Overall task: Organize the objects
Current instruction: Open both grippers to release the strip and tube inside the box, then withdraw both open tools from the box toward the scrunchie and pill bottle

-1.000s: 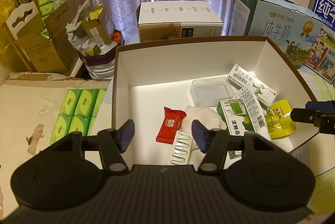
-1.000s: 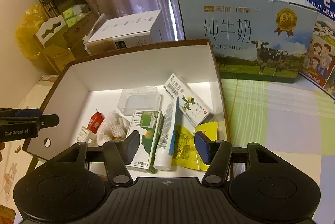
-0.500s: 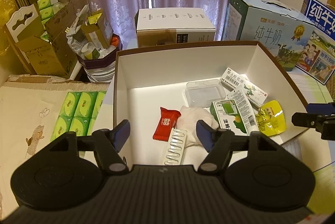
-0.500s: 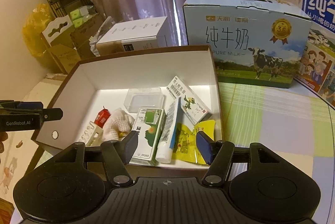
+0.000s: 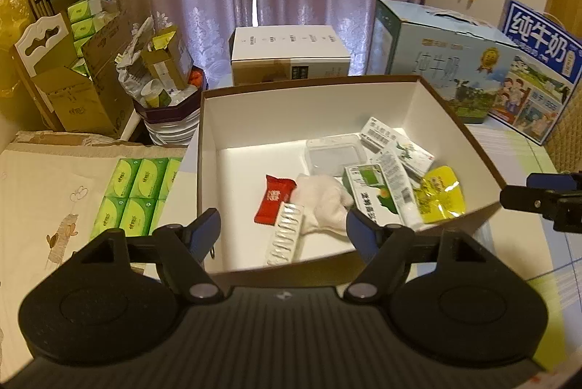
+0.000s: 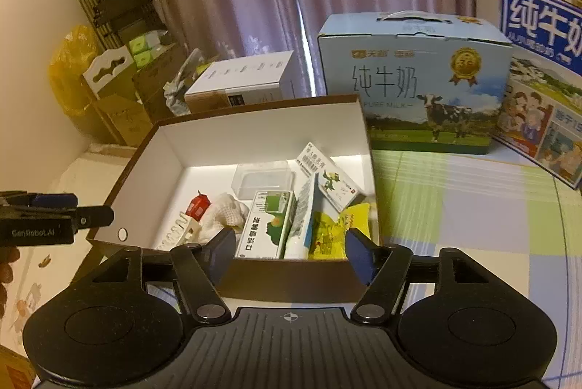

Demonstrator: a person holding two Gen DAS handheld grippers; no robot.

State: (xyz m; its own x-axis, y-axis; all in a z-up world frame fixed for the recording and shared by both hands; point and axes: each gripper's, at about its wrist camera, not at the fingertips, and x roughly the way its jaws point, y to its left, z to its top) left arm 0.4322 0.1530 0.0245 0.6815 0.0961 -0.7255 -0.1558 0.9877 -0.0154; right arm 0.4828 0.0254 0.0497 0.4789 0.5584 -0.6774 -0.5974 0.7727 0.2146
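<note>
Both jaws opening, empty: left gripper [image 5: 283,227]; right gripper [image 6: 290,250]; each near the box [image 5: 254,105].

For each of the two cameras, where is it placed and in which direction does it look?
Left wrist: on the left gripper, looking down into the open box from its near left; the right gripper's tip shows at right.
Right wrist: on the right gripper, near right of the box; the left gripper's tip shows.
Shared: box, green carton, both jaws opening, empty.
</note>
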